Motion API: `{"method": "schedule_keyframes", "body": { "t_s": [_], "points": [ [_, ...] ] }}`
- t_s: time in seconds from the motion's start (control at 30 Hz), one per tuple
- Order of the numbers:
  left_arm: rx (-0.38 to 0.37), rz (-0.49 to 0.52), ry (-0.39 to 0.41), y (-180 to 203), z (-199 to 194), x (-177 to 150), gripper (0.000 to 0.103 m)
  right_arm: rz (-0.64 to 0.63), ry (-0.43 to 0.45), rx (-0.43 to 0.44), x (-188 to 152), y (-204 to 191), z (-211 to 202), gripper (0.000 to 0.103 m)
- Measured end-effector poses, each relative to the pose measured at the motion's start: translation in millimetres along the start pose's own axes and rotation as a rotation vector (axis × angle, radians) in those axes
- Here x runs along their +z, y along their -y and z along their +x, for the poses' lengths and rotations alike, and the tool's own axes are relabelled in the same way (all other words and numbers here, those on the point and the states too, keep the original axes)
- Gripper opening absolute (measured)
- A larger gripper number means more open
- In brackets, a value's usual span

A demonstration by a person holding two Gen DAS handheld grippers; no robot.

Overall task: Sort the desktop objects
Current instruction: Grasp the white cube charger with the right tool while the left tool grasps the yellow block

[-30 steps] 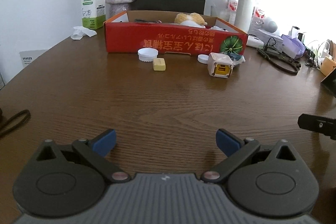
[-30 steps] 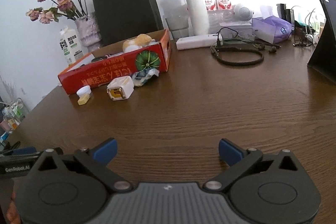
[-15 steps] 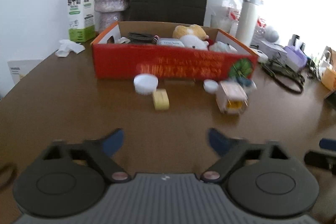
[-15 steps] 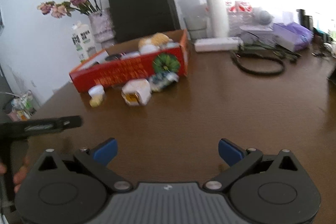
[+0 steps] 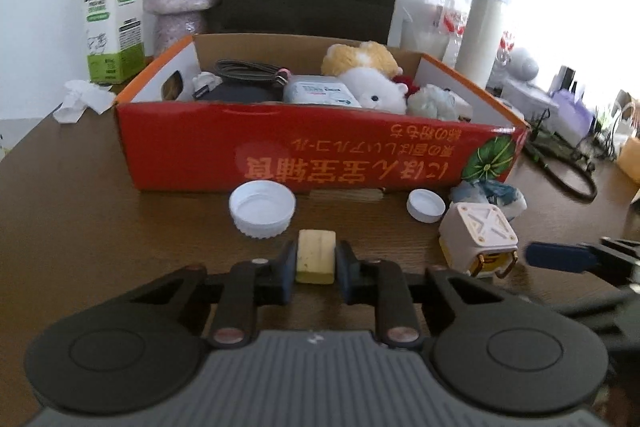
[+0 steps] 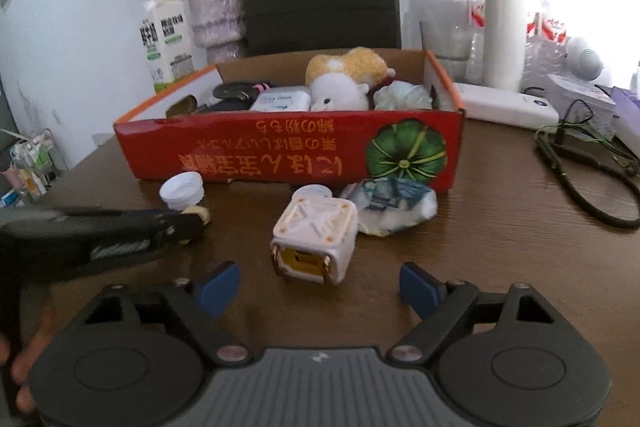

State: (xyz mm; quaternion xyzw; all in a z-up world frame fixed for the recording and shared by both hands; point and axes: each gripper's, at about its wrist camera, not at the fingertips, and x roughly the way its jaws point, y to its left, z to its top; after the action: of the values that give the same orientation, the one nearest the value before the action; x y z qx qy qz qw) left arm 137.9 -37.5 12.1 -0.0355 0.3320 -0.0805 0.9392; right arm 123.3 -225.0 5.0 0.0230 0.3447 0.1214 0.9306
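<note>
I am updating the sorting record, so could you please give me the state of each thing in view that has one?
Left gripper: closing around the yellow block.
Right gripper: open, closing, nothing between its fingers.
Red box: open-topped, holding items.
Large white cap: hollow side up.
White cube: on the table, untouched.
Milk carton: upright.
White flask: upright, lid on.

two white caps (image 5: 262, 209) (image 5: 426, 205), one red box (image 5: 280, 151), one milk carton (image 5: 114, 11).

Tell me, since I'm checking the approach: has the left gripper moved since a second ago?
Yes. The left gripper advanced toward the red box, its jaws closing around the yellow block.
</note>
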Motion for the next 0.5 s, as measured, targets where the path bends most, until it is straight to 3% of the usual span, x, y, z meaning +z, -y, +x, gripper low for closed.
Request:
{"method": "schedule_keyframes", "body": {
  "t_s": [0.1, 0.17, 0.27, 0.5],
  "points": [
    [-0.010, -0.059, 0.002, -11, -8, -1, 0.021, -0.009, -0.014, -0.027, 8, -5, 12, 0.076],
    [-0.020, -0.070, 0.021, -14, -17, 0, 0.021, -0.016, -0.014, -0.070, 12, -10, 19, 0.058],
    [-0.028, -0.077, 0.047, -15, -34, -3, 0.021, -0.037, -0.009, -0.085, 14, -16, 22, 0.045],
    [-0.026, -0.056, 0.024, -6, -60, -24, 0.021, -0.102, 0.027, -0.047, -3, -33, -9, 0.038]
  ]
}}
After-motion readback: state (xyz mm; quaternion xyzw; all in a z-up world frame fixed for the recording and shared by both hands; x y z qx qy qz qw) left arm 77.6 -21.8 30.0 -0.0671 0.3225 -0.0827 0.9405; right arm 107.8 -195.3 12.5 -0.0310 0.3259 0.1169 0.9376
